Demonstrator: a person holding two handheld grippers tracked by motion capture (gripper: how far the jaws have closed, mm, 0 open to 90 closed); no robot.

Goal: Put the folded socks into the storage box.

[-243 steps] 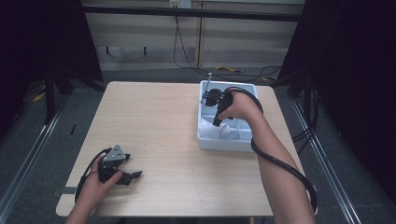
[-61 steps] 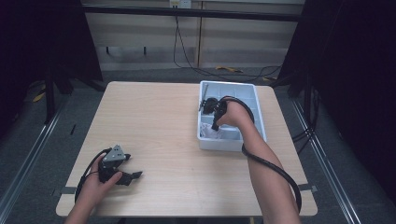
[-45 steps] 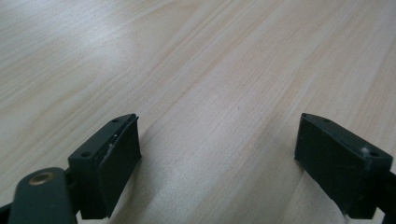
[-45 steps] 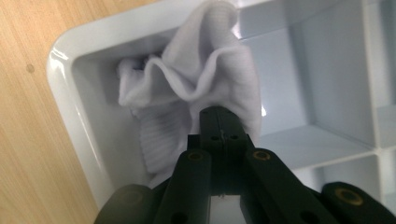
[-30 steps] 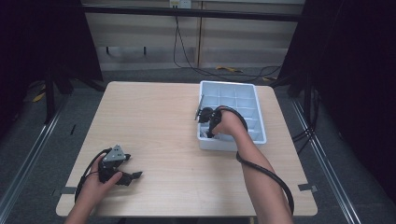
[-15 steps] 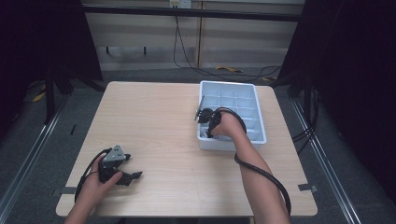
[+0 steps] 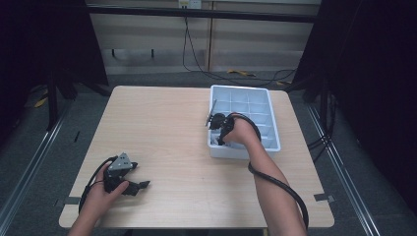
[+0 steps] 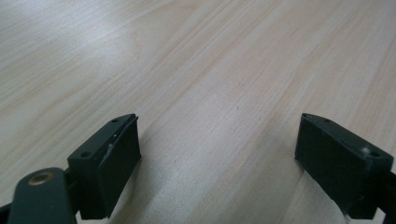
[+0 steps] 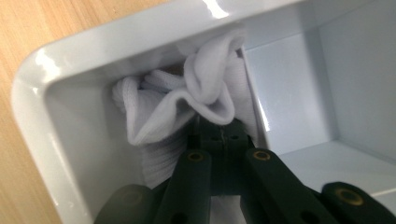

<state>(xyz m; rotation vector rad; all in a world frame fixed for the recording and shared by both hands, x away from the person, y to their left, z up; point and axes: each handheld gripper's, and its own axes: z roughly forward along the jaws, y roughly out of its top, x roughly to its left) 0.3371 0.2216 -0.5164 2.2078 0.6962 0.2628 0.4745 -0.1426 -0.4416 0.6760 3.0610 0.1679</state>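
A white compartment tray [image 7: 274, 129] stands on the right half of the wooden table [image 7: 172, 132]. My right gripper [image 7: 216, 140] points down into its near-left corner compartment. In the right gripper view the jaws are together, and the right gripper [image 9: 224, 135] is shut on a crumpled white sock [image 9: 187, 102] with its tips buried in the folds; the sock fills that corner of the tray [image 9: 32, 93]. My left gripper [image 7: 139, 187] lies on the table near the front left corner. The left gripper [image 8: 233, 154] is open, with bare wood [image 8: 210, 70] between its jaws.
Cables trail from both grippers across the table. The tray's other compartments [image 7: 248, 105] look empty. Dark floor, rails and black frame posts surround the table, and a cabinet [image 7: 206, 44] with a hanging cable stands behind it.
The right gripper has moved from the tray's far-left compartments to its near-left corner and has stayed there over the last second. The left gripper has not moved.
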